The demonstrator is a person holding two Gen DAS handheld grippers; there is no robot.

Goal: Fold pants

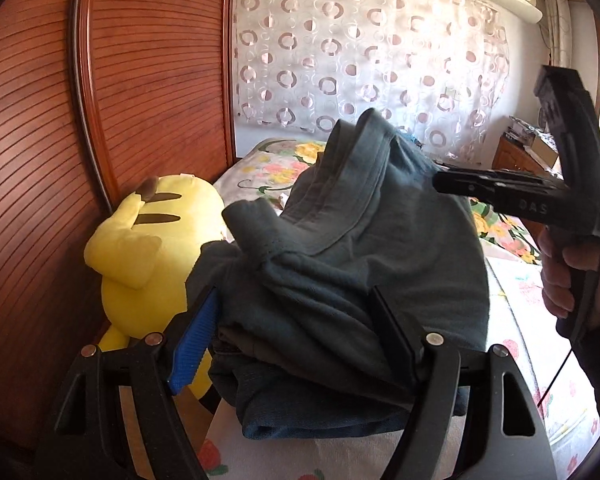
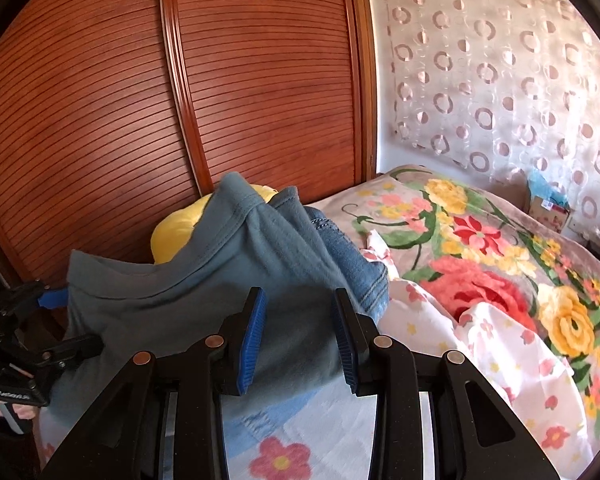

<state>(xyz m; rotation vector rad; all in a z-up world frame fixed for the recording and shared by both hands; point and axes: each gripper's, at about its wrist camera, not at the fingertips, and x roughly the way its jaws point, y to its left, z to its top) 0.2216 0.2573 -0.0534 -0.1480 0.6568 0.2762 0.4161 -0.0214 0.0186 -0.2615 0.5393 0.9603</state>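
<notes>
We found the pants (image 1: 340, 272) heaped on the floral bed (image 2: 480, 240), bunched so that no clear long axis showed; a seamed fold rose toward the patterned curtain (image 1: 360, 52). From the left wrist view, our left gripper (image 1: 296, 320) stood wide, the cloth mounded between its fingers, but we could not tell whether the pads pressed it. That view alone showed the yellow plush toy (image 1: 148, 248) whole, beside the pants against the wooden wardrobe (image 1: 148, 80). The right wrist view alone showed a denim piece (image 2: 356, 264) at the heap's right edge. Our right gripper (image 2: 300, 336) stood narrowly parted just before the pants, gripping nothing.
</notes>
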